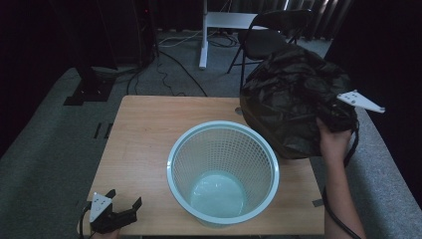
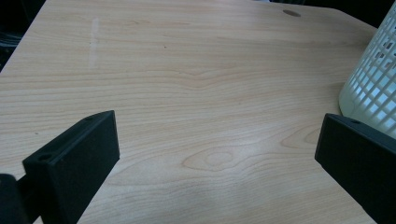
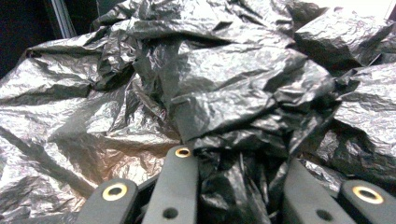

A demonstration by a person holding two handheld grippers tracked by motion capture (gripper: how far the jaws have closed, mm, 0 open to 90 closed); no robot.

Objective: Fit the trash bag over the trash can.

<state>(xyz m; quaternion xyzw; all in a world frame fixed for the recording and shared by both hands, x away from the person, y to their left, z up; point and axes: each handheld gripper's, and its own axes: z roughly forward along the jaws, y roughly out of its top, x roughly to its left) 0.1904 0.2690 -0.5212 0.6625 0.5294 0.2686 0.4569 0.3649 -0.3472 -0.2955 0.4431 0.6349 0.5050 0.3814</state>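
Two hand-held grippers are at work: the right hand-held gripper (image 1: 332, 115) is clamped on a bunched fold of the crumpled black bin bag (image 1: 293, 102), holding it aloft over the far right corner of the counter (image 1: 144, 129). The mesh wastebasket (image 1: 223, 172) stands upright below it and to its left, mouth up. The left hand-held gripper (image 1: 124, 199), jaws wide apart and empty, sits at the near left corner, farther from the bag

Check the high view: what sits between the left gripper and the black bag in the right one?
The pale mesh basket stands between the open left gripper and the black bag clamped by the right gripper; otherwise bare wooden table.
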